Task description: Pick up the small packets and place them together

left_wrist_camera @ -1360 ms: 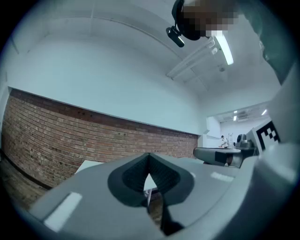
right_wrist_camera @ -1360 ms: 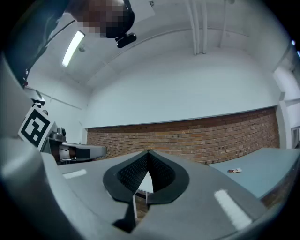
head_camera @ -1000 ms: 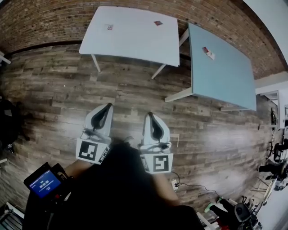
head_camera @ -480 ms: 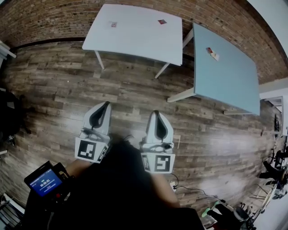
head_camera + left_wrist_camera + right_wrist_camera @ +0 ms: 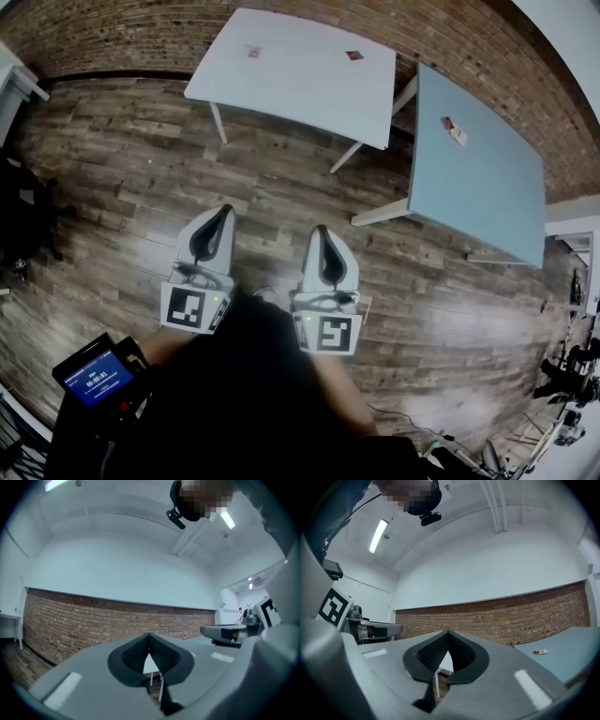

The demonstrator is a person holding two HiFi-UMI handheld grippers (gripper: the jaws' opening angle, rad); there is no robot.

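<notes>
Two small packets lie on the white table [image 5: 281, 84]: one [image 5: 253, 52] toward its far left, a red one [image 5: 353, 55] toward its far right. Another small packet [image 5: 454, 130] [image 5: 540, 652] rests on the blue-grey table [image 5: 478, 187]. My left gripper [image 5: 219, 212] [image 5: 149, 637] and right gripper [image 5: 322, 231] [image 5: 448, 634] are held side by side over the wooden floor, well short of both tables. Both are shut, tips touching, with nothing between them.
A brick wall [image 5: 112, 37] runs behind the tables. A handheld device with a blue screen [image 5: 94, 380] sits at the lower left. Dark equipment and cables [image 5: 562, 375] stand at the right edge, and a dark shape [image 5: 23, 234] at the left.
The tables and packets have shifted to the right and slightly nearer in the head view. Both grippers stay shut and side by side.
</notes>
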